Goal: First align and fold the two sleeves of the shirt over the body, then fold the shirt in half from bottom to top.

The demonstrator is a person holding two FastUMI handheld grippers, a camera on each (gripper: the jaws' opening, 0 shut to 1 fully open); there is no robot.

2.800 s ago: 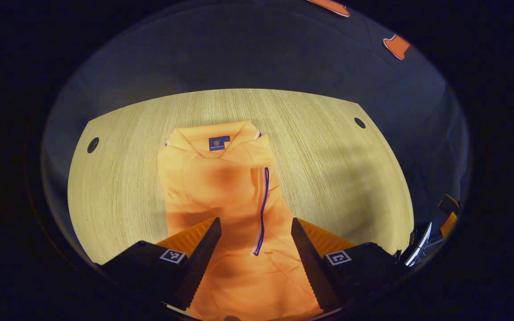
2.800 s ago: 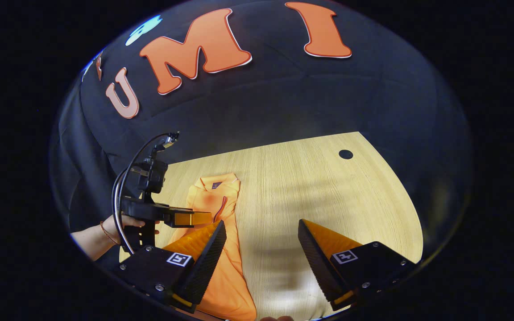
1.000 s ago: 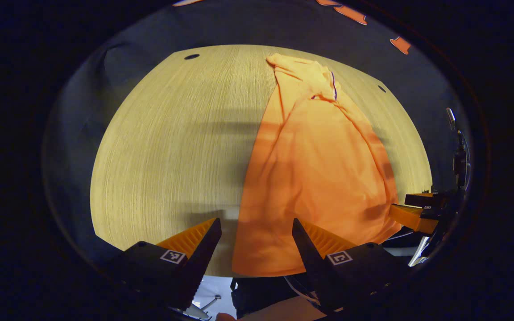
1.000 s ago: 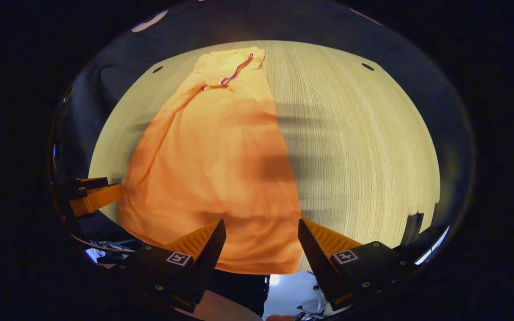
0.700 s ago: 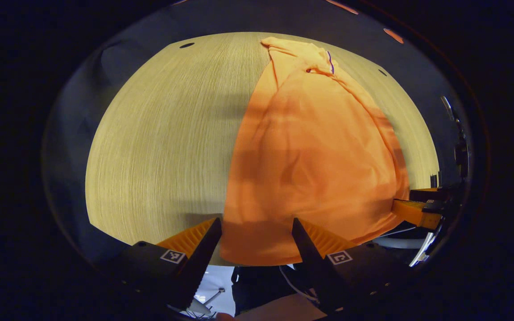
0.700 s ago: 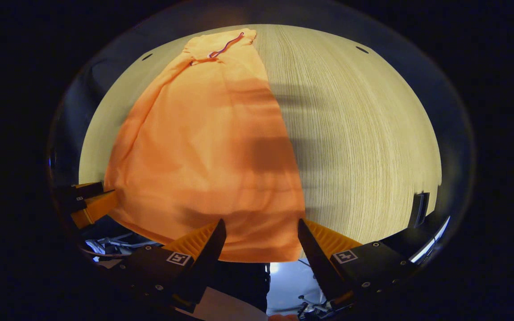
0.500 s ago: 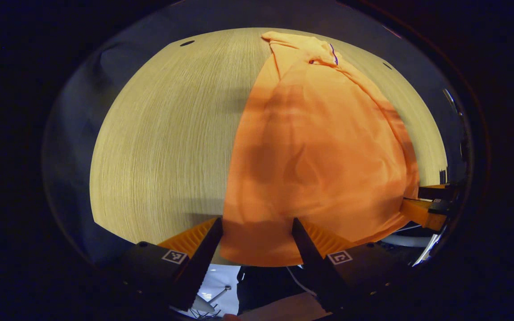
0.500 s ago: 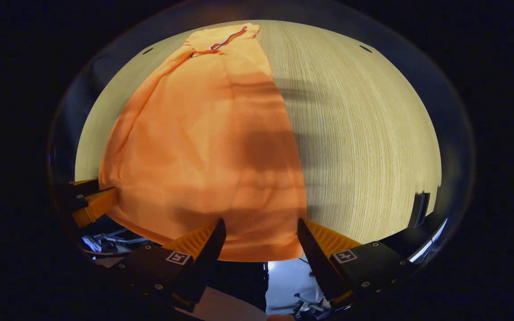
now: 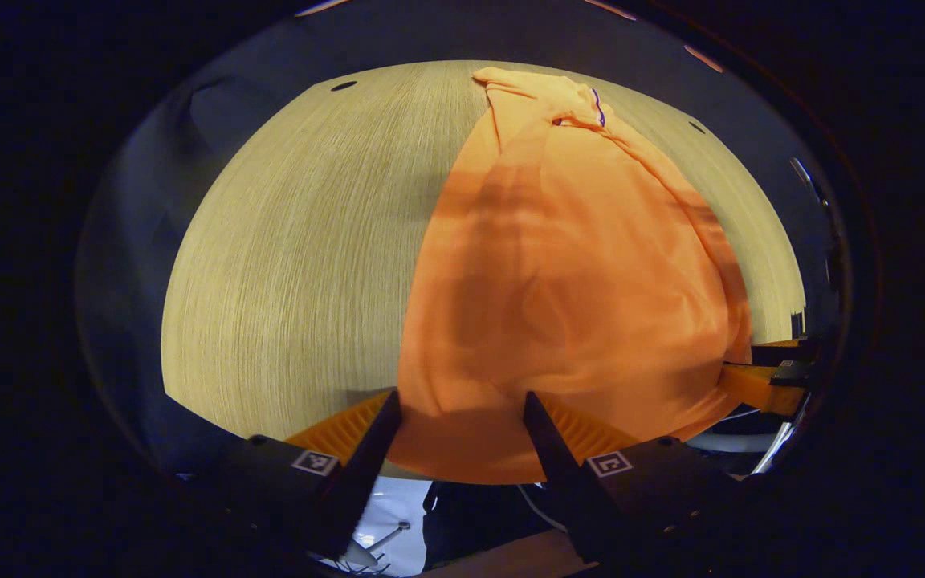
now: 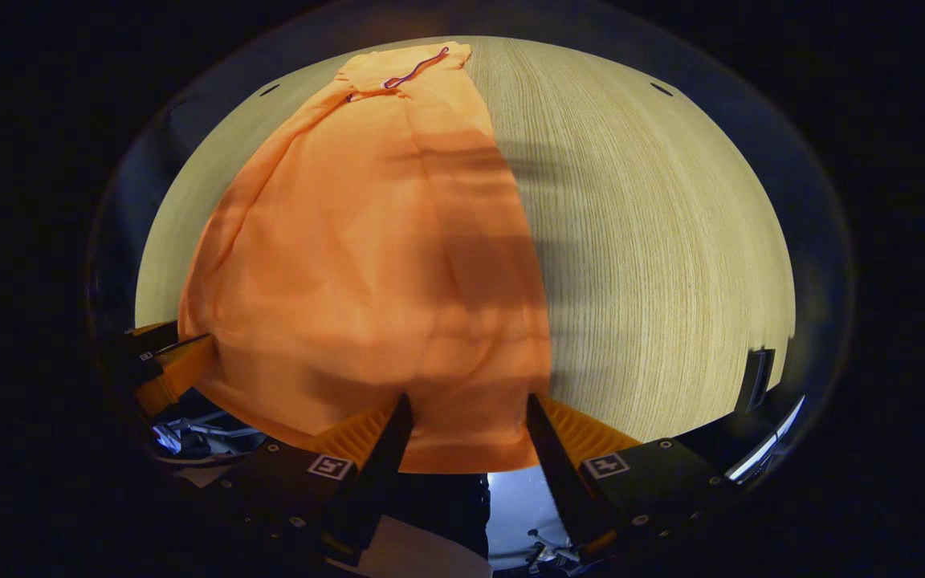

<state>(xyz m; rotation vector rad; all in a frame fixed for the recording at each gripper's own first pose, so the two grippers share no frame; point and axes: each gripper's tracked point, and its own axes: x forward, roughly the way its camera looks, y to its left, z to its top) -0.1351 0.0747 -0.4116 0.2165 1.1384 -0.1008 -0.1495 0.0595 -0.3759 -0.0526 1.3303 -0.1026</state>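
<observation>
Wooden table [image 9: 286,241] holds shirt [image 9: 575,273], sleeves folded; left tool [image 9: 458,425] and right tool [image 10: 466,425] gape at hem, bottom fold pending

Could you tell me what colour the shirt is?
The shirt is orange, clearest in the right gripper view.

Left gripper [image 9: 458,413] and right gripper [image 10: 466,417] low, side by side (fingers spread wide), pointing forward.
</observation>
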